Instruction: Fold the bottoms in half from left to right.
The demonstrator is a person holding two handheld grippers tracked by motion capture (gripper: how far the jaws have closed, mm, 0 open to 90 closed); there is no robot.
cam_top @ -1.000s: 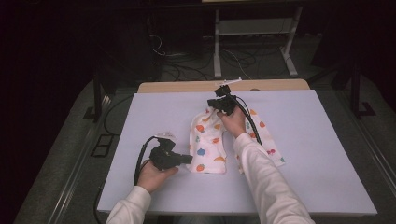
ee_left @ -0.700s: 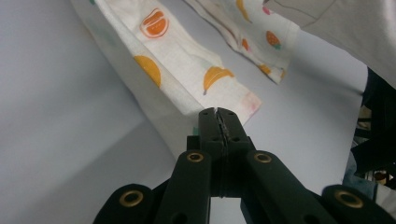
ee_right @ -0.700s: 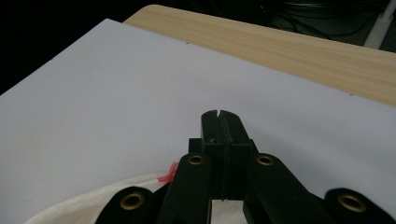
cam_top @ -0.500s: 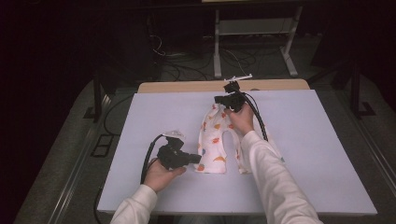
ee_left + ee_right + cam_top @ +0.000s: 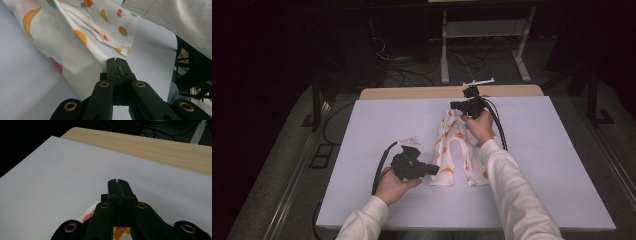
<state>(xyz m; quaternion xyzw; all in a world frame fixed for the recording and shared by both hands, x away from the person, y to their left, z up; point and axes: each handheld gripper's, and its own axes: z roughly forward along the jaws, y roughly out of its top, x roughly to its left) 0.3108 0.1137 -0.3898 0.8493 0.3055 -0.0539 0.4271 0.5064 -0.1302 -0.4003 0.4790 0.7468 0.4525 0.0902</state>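
A white board (image 5: 362, 150) covers most of a pale wooden table (image 5: 412, 93), whose far edge shows as a light strip beyond the board. The room around it is dark, with little of the walls to be made out. On the grey floor (image 5: 277, 180) behind the table lie loose black cables (image 5: 412, 75), near the white legs of a metal stand (image 5: 444, 55). Dark frame posts (image 5: 316, 100) stand at the table's left and right sides. Light falls mainly on the board.

Around my work area
I see a white board (image 5: 362, 150) on a wooden table (image 5: 412, 93); far behind, a metal stand (image 5: 484, 40) and cables (image 5: 407, 70) on the floor.
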